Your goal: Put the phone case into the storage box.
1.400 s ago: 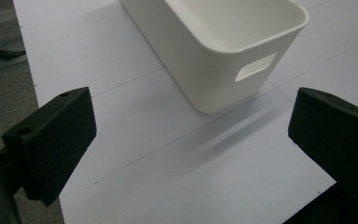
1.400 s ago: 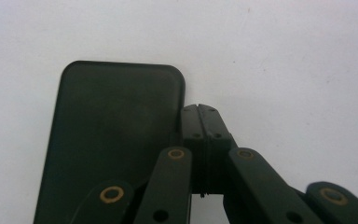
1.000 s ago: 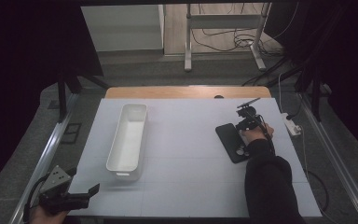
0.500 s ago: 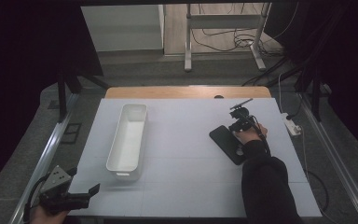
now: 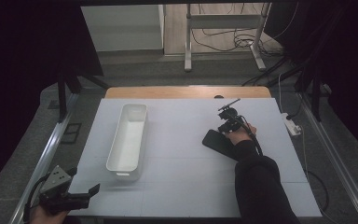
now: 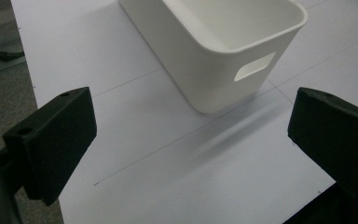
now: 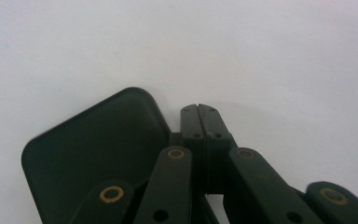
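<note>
bin point(image 5: 128, 138) white, oblong, nothing inside; black tray point(image 5: 219, 143) flat beside right claw point(image 5: 227, 122)

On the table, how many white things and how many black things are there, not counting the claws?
White: 1, the long white bin
Black: 1, the flat black case beside the right claw
Total: 2

White table point(image 5: 177, 186); white bin point(image 5: 128, 140) at left, flat black case point(image 5: 218, 143) at right
</note>
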`<state>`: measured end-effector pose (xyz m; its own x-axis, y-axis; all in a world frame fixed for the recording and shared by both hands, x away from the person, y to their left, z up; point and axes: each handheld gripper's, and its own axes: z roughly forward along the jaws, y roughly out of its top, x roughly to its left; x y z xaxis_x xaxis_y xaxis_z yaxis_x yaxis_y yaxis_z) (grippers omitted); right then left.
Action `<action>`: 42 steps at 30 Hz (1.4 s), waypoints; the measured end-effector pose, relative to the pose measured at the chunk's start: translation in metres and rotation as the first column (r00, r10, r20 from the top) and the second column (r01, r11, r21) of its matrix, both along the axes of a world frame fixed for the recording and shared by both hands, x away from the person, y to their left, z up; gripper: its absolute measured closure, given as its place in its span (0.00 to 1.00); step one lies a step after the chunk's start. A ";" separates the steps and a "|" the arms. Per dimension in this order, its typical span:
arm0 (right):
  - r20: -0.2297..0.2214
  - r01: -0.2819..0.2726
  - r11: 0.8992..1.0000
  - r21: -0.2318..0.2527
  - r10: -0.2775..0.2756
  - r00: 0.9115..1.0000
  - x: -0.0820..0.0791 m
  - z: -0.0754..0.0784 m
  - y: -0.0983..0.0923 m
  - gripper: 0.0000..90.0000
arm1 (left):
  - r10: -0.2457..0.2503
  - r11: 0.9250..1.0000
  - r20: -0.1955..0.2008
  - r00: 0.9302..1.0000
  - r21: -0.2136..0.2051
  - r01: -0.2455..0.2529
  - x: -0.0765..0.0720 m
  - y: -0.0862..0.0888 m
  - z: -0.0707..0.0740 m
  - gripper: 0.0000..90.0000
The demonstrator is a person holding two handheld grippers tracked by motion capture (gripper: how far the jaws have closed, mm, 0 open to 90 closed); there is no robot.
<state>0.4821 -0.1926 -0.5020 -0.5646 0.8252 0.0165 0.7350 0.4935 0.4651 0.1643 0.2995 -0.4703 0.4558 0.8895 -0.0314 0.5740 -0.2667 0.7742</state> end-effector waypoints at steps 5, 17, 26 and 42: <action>0.000 -0.027 1.000 0.005 0.027 1.000 -0.002 -0.001 0.012 0.99 | -0.002 1.000 0.000 1.000 0.002 0.002 0.000 0.000 0.000 0.02; -0.012 -0.088 0.996 0.021 0.089 0.996 -0.007 -0.002 0.036 0.99 | -0.004 1.000 0.001 1.000 0.005 0.004 0.000 0.000 0.000 0.02; -0.035 -0.159 0.987 0.026 0.160 0.987 -0.018 -0.001 0.057 0.99 | -0.006 1.000 0.000 1.000 0.007 0.006 0.000 0.000 0.000 0.02; -0.056 -0.247 0.969 -0.005 0.246 0.968 -0.049 0.000 0.071 0.99 | -0.006 1.000 0.001 1.000 0.009 0.006 0.000 -0.001 0.000 0.02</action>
<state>0.4335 -0.1213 -0.5021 -0.7490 0.6610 0.0444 0.6142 0.6677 0.4205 0.1641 0.2988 -0.4703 0.4610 0.8871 -0.0233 0.5717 -0.2768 0.7724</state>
